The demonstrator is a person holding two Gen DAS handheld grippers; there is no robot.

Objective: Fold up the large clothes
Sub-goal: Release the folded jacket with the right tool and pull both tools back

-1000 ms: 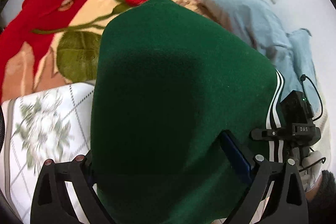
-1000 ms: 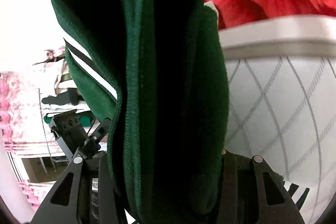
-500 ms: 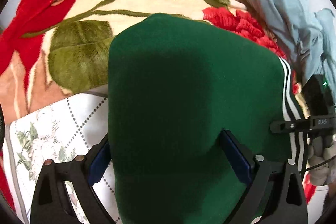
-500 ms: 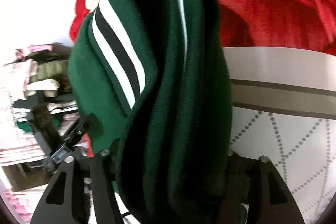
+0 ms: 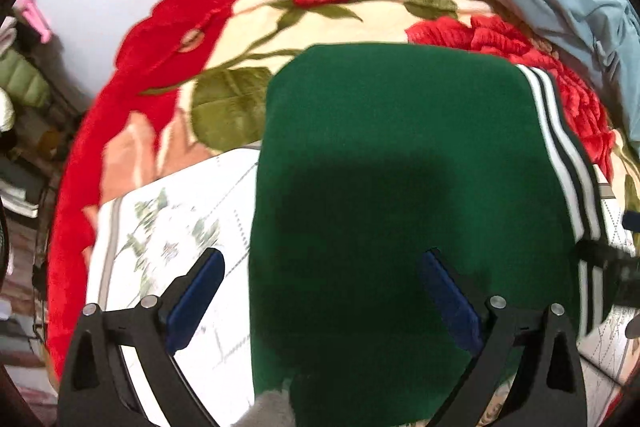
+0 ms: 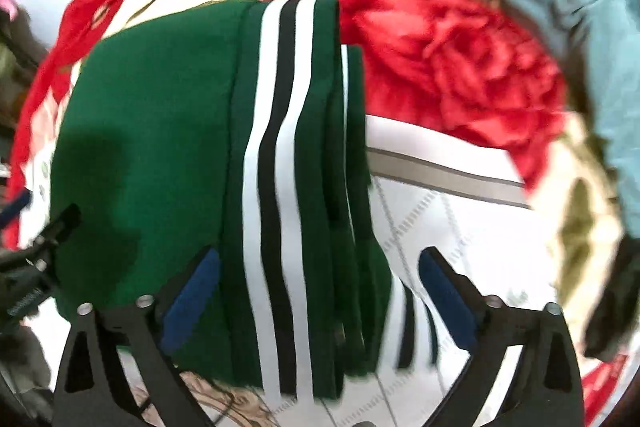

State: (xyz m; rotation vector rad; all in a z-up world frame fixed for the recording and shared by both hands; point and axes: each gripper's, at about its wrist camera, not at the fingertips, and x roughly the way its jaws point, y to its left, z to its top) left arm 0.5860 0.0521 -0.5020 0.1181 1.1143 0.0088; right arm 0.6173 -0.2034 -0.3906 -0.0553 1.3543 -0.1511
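So both grippers just let go: the right gripper (image 6: 318, 291) has been opening and now stands wide, and the left gripper (image 5: 320, 291) gapes too. The folded green garment (image 5: 400, 187) lies loose between and ahead of both jaws on the white quilt (image 5: 160, 227), so this fold looks done.

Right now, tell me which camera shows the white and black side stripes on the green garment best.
The right wrist view. There the side stripes run down the middle of the picture along the folded green garment, between the open blue pads. The left wrist view shows the same stripes only as a thin band at the garment's right edge.
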